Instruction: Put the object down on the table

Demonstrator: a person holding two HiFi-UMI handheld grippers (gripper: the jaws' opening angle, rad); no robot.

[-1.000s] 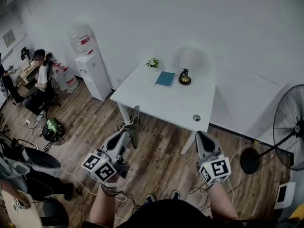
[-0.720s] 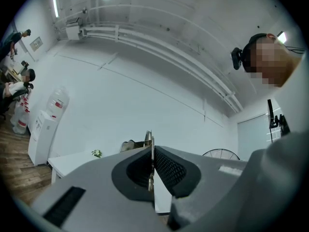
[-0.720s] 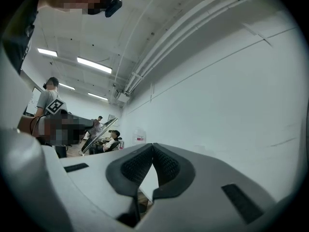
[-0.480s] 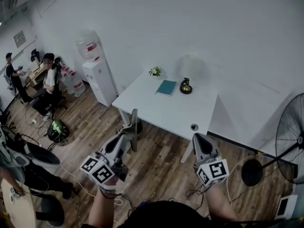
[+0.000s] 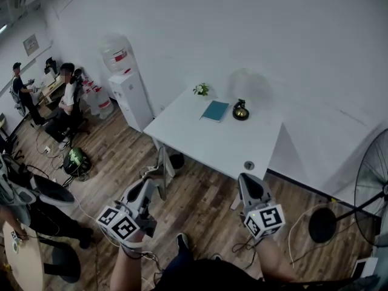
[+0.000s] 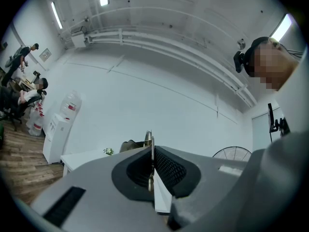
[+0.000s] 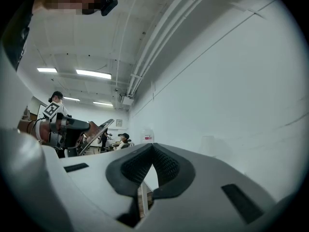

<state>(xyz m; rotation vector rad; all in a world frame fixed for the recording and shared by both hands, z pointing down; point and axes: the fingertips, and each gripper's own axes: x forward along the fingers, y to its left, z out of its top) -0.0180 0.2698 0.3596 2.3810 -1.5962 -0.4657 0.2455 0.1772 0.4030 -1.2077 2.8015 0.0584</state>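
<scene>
While the person stands on the brown wood-plank floor (image 5: pixel 203 202) just short of the white rectangular table (image 5: pixel 206 139), the left gripper (image 5: pixel 153 185) is clamped all the way down on a thin flat grey slab with a metallic edge (image 5: pixel 162 167). Honestly can't tell what the slab actually is. In the left gripper view it sits edge-on, pinched between the black ribbed pads and poking out past the tips. It's up in the air over the floor on the near side of the table, not touching the tabletop.

The right gripper (image 5: pixel 245 182) is closed too, pads meeting at the tips with nothing between them. It's held beside the left one, well apart from it.

At the far end of the table there's a small green plant (image 5: pixel 201 90), a teal notebook (image 5: pixel 215 111) and a dark round ornament (image 5: pixel 240 111), lined up near each other. A white water dispenser (image 5: pixel 130 93) stands off to the table's left.
</scene>
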